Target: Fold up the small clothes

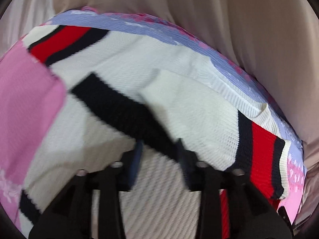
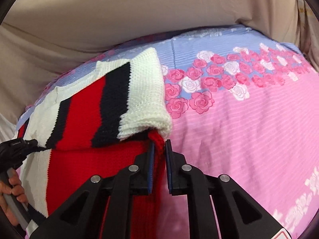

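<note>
A small knitted sweater [image 1: 179, 103], white with red and dark navy stripes, lies on a pink and lilac rose-print sheet [image 2: 249, 123]. My left gripper [image 1: 159, 149] sits over the sweater with its jaws apart; white and navy knit lies between and under the fingers, and the view is blurred. My right gripper [image 2: 159, 145] is shut on the sweater's red knit edge [image 2: 157, 139], with a folded white, navy and red part [image 2: 123, 99] lying just beyond the fingertips. The left gripper's body and the hand holding it show at the left edge of the right wrist view [image 2: 14, 159].
The sheet covers a bed-like surface. Beige draped fabric [image 2: 139, 10] hangs behind it on the far side. Bare pink sheet lies to the right of the sweater.
</note>
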`<state>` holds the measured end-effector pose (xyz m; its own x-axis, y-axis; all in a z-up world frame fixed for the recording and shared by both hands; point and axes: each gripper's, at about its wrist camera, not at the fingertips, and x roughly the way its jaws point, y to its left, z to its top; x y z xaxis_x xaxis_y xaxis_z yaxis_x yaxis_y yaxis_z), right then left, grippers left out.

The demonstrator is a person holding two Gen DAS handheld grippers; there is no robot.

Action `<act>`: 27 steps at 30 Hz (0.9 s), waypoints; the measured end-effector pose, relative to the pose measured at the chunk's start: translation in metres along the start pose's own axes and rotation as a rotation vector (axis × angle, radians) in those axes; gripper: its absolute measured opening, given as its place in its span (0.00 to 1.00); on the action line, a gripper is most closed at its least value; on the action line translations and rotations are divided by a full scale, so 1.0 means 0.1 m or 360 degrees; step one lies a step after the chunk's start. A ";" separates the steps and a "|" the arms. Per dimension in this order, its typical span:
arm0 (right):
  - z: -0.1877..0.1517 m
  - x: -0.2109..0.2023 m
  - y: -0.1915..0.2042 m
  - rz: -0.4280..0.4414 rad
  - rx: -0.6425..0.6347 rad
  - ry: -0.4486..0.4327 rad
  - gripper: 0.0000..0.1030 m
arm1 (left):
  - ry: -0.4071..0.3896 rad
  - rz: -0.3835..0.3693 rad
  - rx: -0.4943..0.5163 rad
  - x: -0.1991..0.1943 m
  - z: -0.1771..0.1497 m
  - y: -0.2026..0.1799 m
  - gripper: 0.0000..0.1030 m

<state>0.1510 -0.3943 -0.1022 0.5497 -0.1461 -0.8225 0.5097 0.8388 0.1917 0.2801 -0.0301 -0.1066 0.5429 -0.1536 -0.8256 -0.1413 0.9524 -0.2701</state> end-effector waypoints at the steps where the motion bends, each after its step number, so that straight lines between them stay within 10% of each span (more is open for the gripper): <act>1: -0.06 -0.13 0.06 -0.0006 -0.0011 -0.0022 0.16 | -0.0023 0.0025 -0.0028 -0.10 -0.01 0.12 0.57; 7: -0.89 -0.89 0.62 0.0116 -0.0259 -0.0013 0.43 | -0.0169 0.0262 -0.0279 -0.45 0.38 1.34 0.72; 19: -2.11 -1.23 1.82 0.0356 -0.0642 0.0371 0.47 | -0.0189 0.0473 -0.0779 0.11 1.62 2.96 0.70; 21: -2.10 -1.21 1.87 0.0337 -0.0640 0.0376 0.49 | -0.0190 0.0509 -0.0700 0.15 1.73 2.94 0.55; 24: -2.08 -1.19 1.91 0.0277 -0.0651 0.0362 0.50 | -0.0153 0.0418 -0.0580 0.22 1.88 2.88 0.07; 27: -2.04 -1.16 1.87 0.0247 -0.0594 0.0364 0.51 | -0.0211 0.0372 -0.0613 0.02 1.97 2.71 0.04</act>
<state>0.0481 -0.1136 -0.0803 0.4194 0.0802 -0.9043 0.1370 0.9791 0.1503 0.4055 0.2791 -0.0837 0.5576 0.1123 -0.8225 -0.5556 0.7867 -0.2692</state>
